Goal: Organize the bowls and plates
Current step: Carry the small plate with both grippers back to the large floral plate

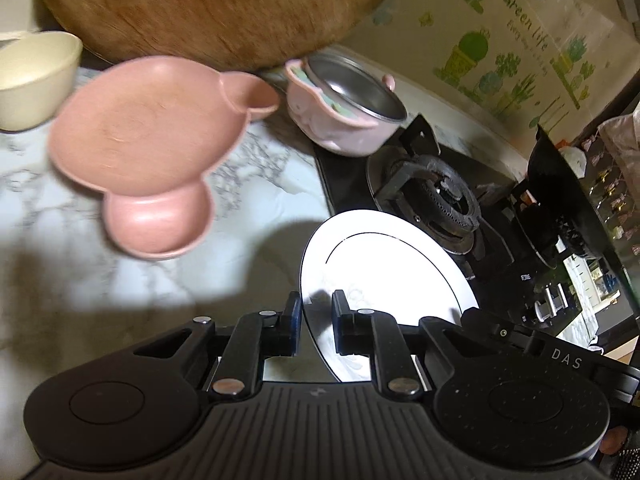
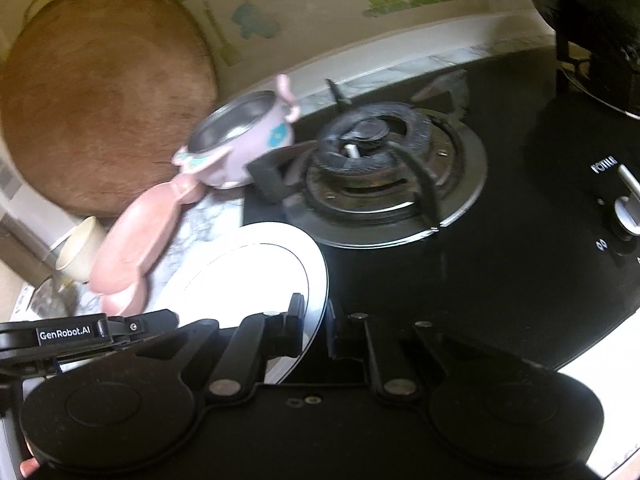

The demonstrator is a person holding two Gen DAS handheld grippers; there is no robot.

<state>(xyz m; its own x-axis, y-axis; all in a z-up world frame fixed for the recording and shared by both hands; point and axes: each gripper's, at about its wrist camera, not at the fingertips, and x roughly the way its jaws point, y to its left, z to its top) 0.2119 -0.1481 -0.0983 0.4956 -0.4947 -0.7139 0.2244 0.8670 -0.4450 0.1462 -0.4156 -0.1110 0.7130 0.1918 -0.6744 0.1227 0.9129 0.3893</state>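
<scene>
A white plate with a thin dark ring is held between both grippers, tilted above the marble counter. My left gripper has its jaws around the plate's near rim, shut on it. My right gripper is shut on the plate's opposite rim. A pink mouse-shaped plate lies on the counter to the left; it also shows in the right wrist view. A pink steel-lined bowl stands behind it by the stove, also in the right wrist view. A cream bowl is at far left.
A round wooden board leans on the wall behind the dishes. A black gas stove with a burner fills the right side. A black wok sits on the far burner. The marble counter lies left of the stove.
</scene>
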